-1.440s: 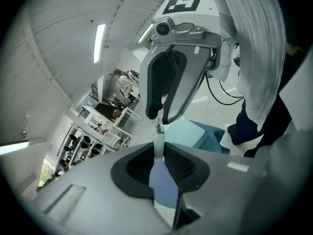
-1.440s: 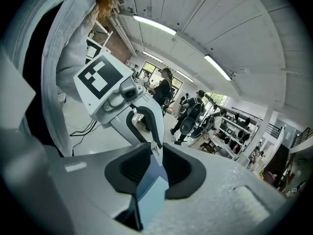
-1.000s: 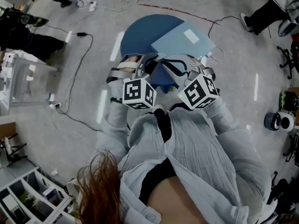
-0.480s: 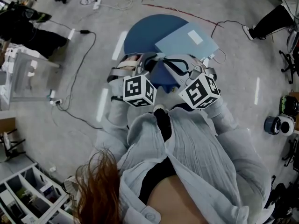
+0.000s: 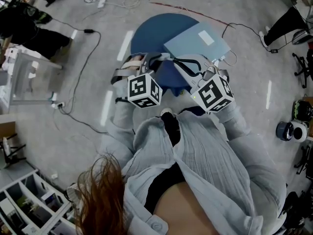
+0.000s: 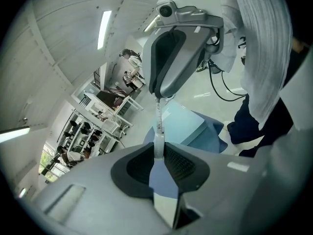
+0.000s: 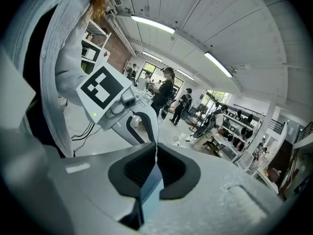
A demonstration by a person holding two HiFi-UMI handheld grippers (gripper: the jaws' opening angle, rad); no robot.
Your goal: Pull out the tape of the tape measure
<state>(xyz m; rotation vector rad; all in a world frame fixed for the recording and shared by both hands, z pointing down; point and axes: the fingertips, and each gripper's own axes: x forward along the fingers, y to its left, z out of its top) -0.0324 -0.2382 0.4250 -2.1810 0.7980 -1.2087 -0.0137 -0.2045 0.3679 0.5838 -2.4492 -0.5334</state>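
Observation:
A narrow white tape [image 6: 159,124] runs taut between my two grippers, which face each other in front of the person's chest. My left gripper [image 6: 159,153] is shut on the tape's lower end. My right gripper [image 6: 157,96] hangs just above it with the tape coming out of its tips. In the right gripper view the tape [image 7: 156,148] shows edge-on as a thin line, and my right gripper [image 7: 156,156] is shut on it, with the left gripper [image 7: 152,133] close ahead. In the head view the marker cubes of the left gripper [image 5: 144,89] and right gripper [image 5: 212,94] hide the jaws. No tape measure case is visible.
Below the grippers stands a round blue stool [image 5: 151,31] with a light blue flat board [image 5: 195,40] lying on it. Cables [image 5: 80,72] trail over the grey floor at left. White shelving [image 5: 29,77] stands at the far left. People [image 7: 164,92] stand in the room's background.
Both marker cubes have shifted slightly away from the body and stand a little further apart. The grip on the tape looks the same.

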